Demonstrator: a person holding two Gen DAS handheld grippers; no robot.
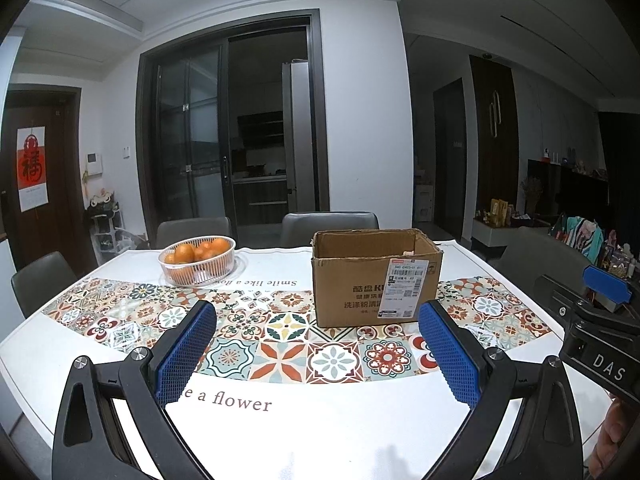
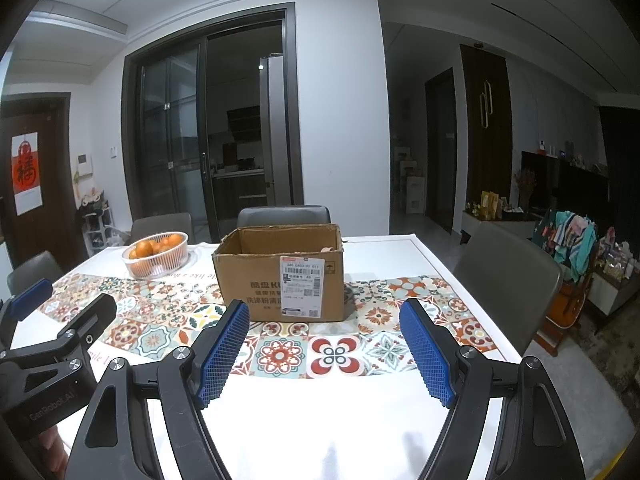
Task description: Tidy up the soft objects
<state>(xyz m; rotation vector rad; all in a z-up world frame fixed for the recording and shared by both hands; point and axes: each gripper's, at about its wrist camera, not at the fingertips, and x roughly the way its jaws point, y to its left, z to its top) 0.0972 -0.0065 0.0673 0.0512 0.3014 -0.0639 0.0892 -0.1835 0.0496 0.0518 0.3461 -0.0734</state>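
We hold both the left tongs (image 1: 316, 356) and the right tongs (image 2: 324, 354) spread wide, nothing between them, above the worktop (image 1: 360, 420). The open cardboard box (image 1: 374, 276) stands ahead on the patterned cloth, a basket of oranges (image 1: 197, 260) to its left.

White basket (image 1: 197, 265) of oranges (image 1: 185, 253) on patterned tablecloth (image 1: 276, 344); grey chairs (image 1: 329, 227) behind table; red-character calendar (image 1: 31, 168) on door.
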